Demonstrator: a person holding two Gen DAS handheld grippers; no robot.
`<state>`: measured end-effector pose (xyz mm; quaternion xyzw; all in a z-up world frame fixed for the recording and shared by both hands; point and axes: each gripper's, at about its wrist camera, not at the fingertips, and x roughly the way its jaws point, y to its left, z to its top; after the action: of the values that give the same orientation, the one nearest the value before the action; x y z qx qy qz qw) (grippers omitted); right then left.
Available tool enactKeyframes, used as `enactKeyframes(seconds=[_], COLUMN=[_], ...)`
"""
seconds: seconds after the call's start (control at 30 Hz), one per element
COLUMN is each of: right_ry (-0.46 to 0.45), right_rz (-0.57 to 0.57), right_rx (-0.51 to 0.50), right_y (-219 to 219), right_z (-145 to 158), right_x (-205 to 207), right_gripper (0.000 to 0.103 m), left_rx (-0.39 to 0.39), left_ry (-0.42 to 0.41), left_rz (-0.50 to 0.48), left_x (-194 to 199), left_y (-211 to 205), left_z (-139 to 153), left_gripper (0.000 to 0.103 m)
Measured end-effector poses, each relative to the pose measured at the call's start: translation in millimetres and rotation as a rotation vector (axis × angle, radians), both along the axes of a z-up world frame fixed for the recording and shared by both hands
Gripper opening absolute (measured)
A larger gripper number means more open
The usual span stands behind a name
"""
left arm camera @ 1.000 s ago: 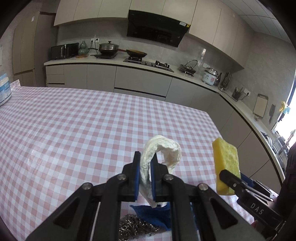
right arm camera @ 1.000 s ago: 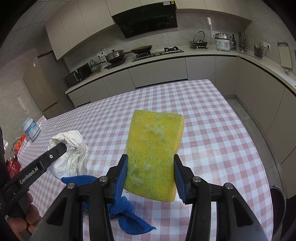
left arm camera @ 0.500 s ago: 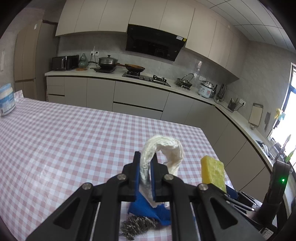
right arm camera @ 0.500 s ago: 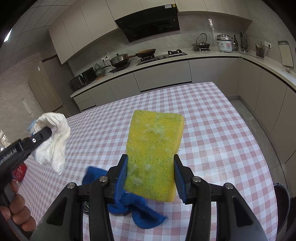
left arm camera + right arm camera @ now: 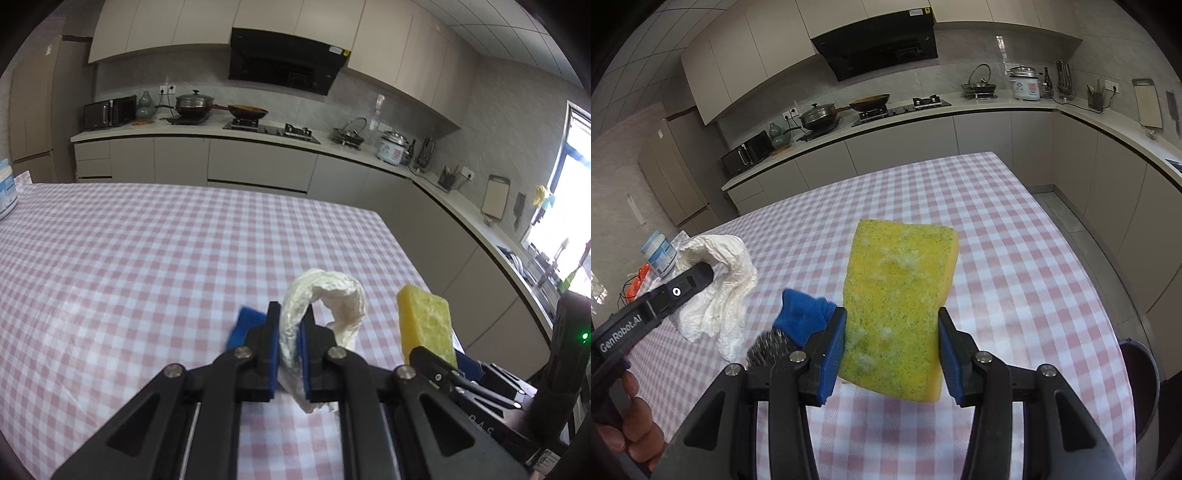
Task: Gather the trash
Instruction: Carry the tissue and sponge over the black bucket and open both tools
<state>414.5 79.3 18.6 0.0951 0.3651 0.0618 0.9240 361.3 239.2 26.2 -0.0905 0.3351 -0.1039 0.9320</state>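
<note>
My left gripper (image 5: 290, 325) is shut on a crumpled white paper towel (image 5: 328, 291), held in the air over the pink checked table (image 5: 129, 258). In the right wrist view the same towel (image 5: 720, 284) hangs at the left from the left gripper (image 5: 701, 273). My right gripper (image 5: 892, 325) is shut on a yellow sponge (image 5: 897, 310) with a green-flecked face, its two blue pads pressing its sides. From the left wrist the sponge (image 5: 424, 325) shows at the right. A blue cloth (image 5: 803, 317) and a steel wool ball (image 5: 768, 347) lie on the table below.
A white jar (image 5: 659, 254) stands at the table's far left corner, with orange items beside it. A dark round bin rim (image 5: 1141, 387) shows off the table's right edge. Kitchen counters with pots and a rice cooker run along the back wall. A person's hand (image 5: 631, 428) grips the left tool.
Both grippers have drawn back and up from the table with their loads. The blue cloth and steel wool now sit further ahead, partly hidden behind the fingers.
</note>
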Motion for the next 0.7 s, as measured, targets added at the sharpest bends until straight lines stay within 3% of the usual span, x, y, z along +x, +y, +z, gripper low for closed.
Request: enactKeyframes(seconds=[0.43, 0.7], right_ry=[0.01, 0.03], right_rz=[-0.067, -0.099], right_rx=[-0.007, 0.005], right_y=[-84, -199], right_z=[0, -7], right_x=[-73, -114], right_gripper=[0.05, 0.05], left_rx=[0.023, 0.01], left_ry=[0.039, 0.072], left_rz=[-0.108, -0.176], left_x=[-52, -83], left_y=[-94, -205], left_z=[-9, -15], left_gripper=[0.011, 0.011])
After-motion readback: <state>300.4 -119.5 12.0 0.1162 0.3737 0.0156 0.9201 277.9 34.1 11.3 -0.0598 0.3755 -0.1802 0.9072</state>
